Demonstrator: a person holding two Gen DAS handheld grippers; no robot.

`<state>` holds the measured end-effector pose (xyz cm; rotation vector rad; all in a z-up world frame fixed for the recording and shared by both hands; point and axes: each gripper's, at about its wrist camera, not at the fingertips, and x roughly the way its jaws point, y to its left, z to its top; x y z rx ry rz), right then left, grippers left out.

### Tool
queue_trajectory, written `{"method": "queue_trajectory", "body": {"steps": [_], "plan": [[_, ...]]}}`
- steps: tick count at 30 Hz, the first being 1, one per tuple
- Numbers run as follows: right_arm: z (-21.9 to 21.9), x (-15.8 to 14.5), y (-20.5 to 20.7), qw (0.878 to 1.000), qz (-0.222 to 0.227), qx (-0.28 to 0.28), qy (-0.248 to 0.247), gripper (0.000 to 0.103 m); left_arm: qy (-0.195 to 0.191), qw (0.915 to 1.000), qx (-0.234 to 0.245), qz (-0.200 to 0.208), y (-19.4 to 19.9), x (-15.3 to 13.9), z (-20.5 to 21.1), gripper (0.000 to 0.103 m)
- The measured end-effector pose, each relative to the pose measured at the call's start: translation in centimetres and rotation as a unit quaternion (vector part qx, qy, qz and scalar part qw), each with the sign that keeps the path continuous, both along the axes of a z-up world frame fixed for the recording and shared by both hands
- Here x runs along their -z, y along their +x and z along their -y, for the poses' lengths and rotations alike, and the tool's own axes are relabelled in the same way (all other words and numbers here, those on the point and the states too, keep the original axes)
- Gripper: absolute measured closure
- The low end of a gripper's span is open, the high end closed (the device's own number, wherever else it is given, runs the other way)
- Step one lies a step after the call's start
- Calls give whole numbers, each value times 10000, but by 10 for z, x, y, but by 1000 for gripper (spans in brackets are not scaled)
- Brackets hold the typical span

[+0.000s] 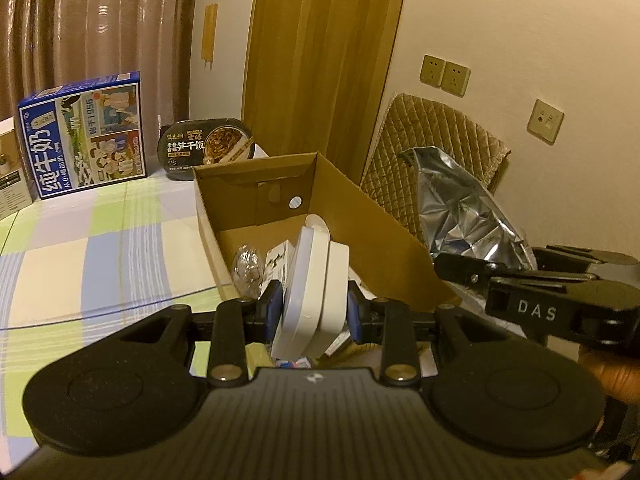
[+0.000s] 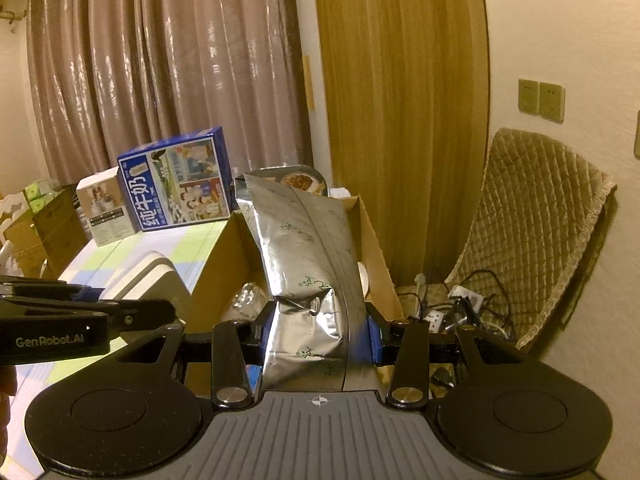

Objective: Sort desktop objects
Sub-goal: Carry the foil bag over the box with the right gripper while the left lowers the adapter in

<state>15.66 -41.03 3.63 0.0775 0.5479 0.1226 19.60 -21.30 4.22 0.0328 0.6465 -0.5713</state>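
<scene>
Gleaming crinkled silver pouch [image 2: 308,264], rounded white case [image 1: 312,280]

A lived-in home room.
Curtains [image 2: 160,60] at 11 o'clock, checked tablecloth [image 1: 100,232], padded chair [image 2: 540,220] at 3 o'clock, milk carton [image 1: 84,136].

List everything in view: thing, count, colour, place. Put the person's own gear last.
white case: one, white, clamped in the left gripper above the box
foil bag: one, silver, clamped in the right gripper above the box
cardboard box: one, brown, open, on the table
clear wrapped item: one, transparent, inside the box
milk carton: one, blue, back of the table
meal tray: one, black, behind the box
table: one, checked green, blue and cream
chair cover: one, tan quilted, right of the box
wall sockets: two side by side, beige
left gripper: black, blue pads
right gripper: black, blue pads
</scene>
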Motion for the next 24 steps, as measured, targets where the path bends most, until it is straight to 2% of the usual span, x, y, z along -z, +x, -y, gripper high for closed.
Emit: {"method": "queue_trajectory", "body": {"steps": [12,24], "plan": [[9,7,40,10000,-66,-5,22,63,-36,9999,-28,-144,38,15,20,75],[9,16,60,9999,-146,-21,44,63,-87,9995,-104,-275,59,31,24,75]]}}
